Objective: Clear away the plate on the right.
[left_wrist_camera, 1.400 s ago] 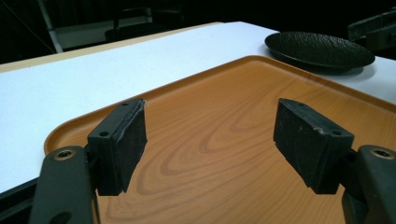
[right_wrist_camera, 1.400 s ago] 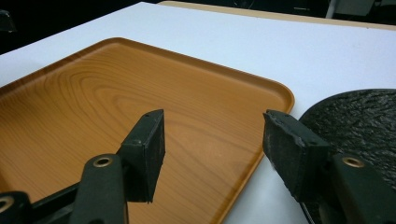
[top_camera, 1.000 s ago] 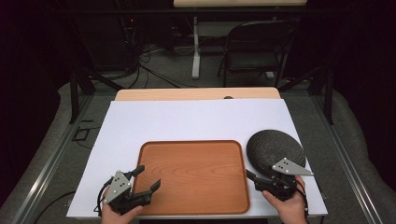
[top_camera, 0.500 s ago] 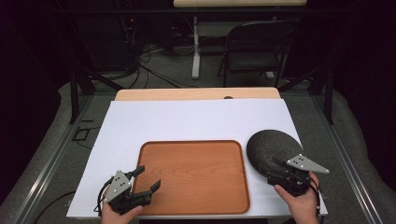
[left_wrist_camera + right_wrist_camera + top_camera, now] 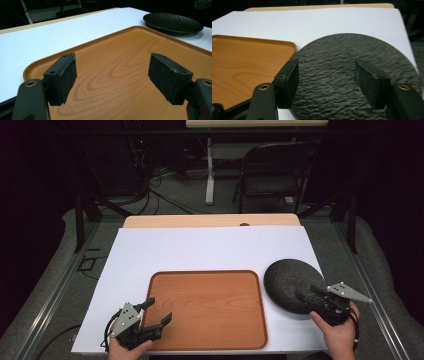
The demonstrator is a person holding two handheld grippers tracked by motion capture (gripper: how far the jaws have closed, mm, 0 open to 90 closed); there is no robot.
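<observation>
High view: the left gripper (image 5: 159, 311) sits at the 7 o'clock corner of the table, held by the left hand (image 5: 127, 351), jaws spread apart over the near-left corner of the wooden tray (image 5: 210, 307). The jaws hold nothing. The right gripper (image 5: 306, 295) sits at 5 o'clock, held by the right hand (image 5: 340, 336), its tips over the near part of the dark plate (image 5: 287, 280). A grey three-cornered plate tops each gripper.

Left gripper view: both pads (image 5: 63, 75) stand wide apart above the tray (image 5: 120, 62). The tray is rectangular, orange-brown, with printed wood grain, rounded corners and a low raised rim.

Right gripper view: the pads (image 5: 372, 80) are likewise parted, empty, above the plate (image 5: 332, 75). The plate is round, shallow, matt black-grey, with a rippled surface texture.

The tray lies at 6 o'clock on the white table cover (image 5: 210, 250). The plate lies just beside the tray's right edge, at 4 o'clock. Beyond the cover, at 12 o'clock, a strip of bare wooden tabletop (image 5: 210, 220) shows. Farther off stand a folding chair (image 5: 272, 175) and floor cables (image 5: 165, 195).
</observation>
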